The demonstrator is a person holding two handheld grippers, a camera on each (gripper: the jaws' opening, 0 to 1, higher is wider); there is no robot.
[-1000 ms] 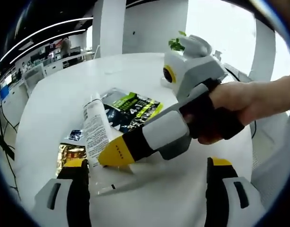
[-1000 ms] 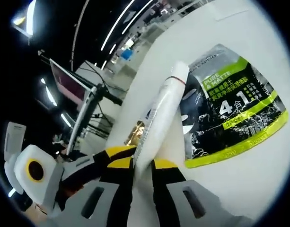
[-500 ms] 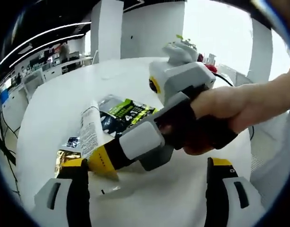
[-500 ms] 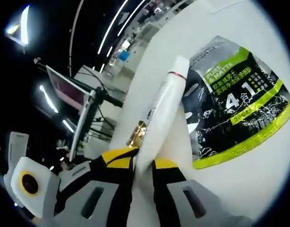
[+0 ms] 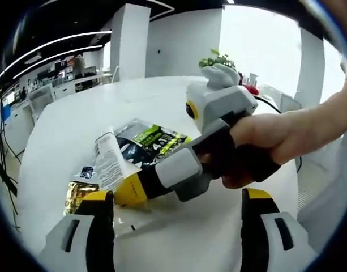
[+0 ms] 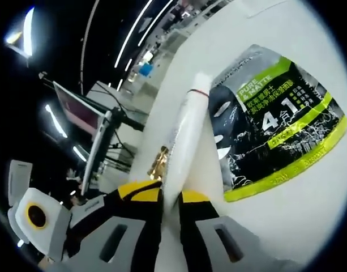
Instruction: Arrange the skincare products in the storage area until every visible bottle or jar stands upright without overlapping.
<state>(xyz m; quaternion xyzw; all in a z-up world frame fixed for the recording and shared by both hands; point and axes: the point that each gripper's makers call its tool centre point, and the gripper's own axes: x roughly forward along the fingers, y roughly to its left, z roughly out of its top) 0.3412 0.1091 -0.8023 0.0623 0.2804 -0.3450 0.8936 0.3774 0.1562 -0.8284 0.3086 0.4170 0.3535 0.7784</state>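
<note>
Right gripper view — right hand-held gripper (image 6: pixel 169 199) pinches white tube (image 6: pixel 184 141) end — beside pouch (image 6: pixel 269 122).

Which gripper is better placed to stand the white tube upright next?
The right gripper. Its jaws are already shut on the white tube, which lies tilted beside the black and green sachet. The left gripper hangs open nearby, holding nothing.

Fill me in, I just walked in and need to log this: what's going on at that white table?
A person is tidying skincare items with two handheld grippers. The right gripper is shut on one end of a white tube, whose capped end points away. The left gripper is open, holding nothing. A black-and-green sachet and a gold packet lie flat on the table.
</note>
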